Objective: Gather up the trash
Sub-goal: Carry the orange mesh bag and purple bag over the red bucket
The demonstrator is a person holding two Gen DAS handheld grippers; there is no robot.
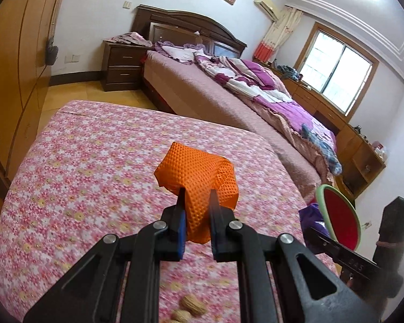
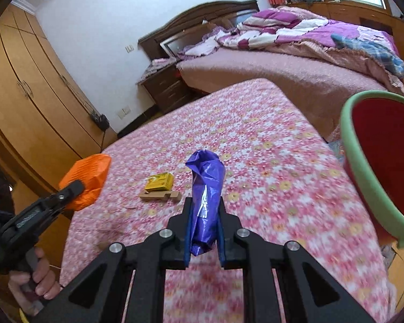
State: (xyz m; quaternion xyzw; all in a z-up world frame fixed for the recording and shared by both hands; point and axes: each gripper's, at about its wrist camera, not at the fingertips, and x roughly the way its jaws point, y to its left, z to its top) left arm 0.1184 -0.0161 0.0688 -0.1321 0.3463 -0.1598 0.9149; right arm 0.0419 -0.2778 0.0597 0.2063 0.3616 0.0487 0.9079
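My left gripper (image 1: 198, 196) is shut on an orange mesh wrapper (image 1: 199, 175) and holds it above the floral-covered table (image 1: 80, 161). It also shows in the right wrist view (image 2: 78, 185), at the left with the orange wrapper (image 2: 87, 177). My right gripper (image 2: 204, 202) is shut on a crumpled purple wrapper (image 2: 206, 196), held above the table (image 2: 269, 161). A red bin with a green rim (image 2: 355, 161) stands at the right; it also shows in the left wrist view (image 1: 339, 220). Two peanut shells (image 1: 192, 305) lie below the left gripper.
A yellow packet (image 2: 159, 182) and a tan cardboard piece (image 2: 159, 196) lie on the table. A bed (image 1: 229, 86) with purple bedding stands beyond the table. A wooden wardrobe (image 2: 27, 94) lines the left wall. A dark nightstand (image 1: 122, 66) stands by the headboard.
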